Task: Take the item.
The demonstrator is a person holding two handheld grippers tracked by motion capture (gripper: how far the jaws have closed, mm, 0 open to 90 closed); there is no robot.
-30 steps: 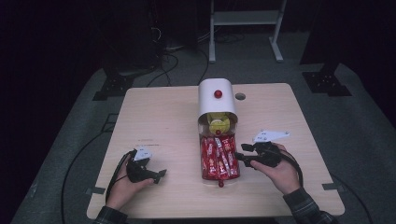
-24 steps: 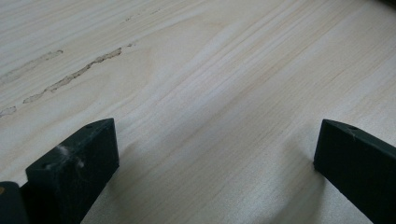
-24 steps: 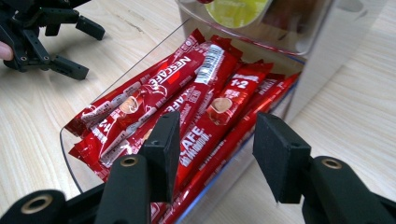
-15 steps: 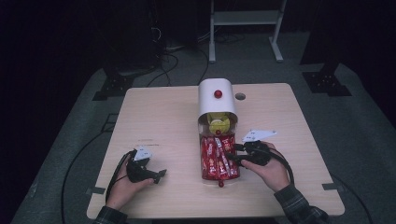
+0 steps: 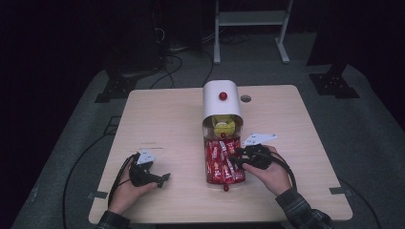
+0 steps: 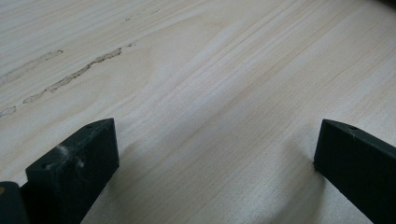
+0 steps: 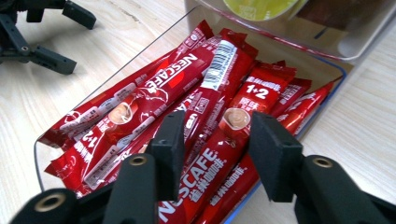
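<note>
A clear tray (image 5: 208, 177) full of red Nescafe coffee sachets (image 5: 222, 162) stands pulled out from a white box (image 5: 221, 106) with a red knob on top. My right gripper (image 5: 237, 155) hovers over the tray's right side. In the right gripper view its open jaws straddle one red sachet (image 7: 219, 154) on top of the pile, and I cannot tell whether they touch it. My left gripper (image 5: 161, 179) rests on the bare table (image 5: 157, 119) at the front left. In the left gripper view its fingers (image 6: 74, 163) stand wide open over plain wood.
Something yellow and round (image 5: 223, 127) sits inside the white box behind the tray. A small red knob (image 5: 225, 188) sticks out at the tray's near end. The table has a round hole (image 5: 245, 98) beside the box. Stands and cables lie on the dark floor beyond.
My right gripper has moved left from beside the tray to over the sachets. The left gripper has stayed where it was.
</note>
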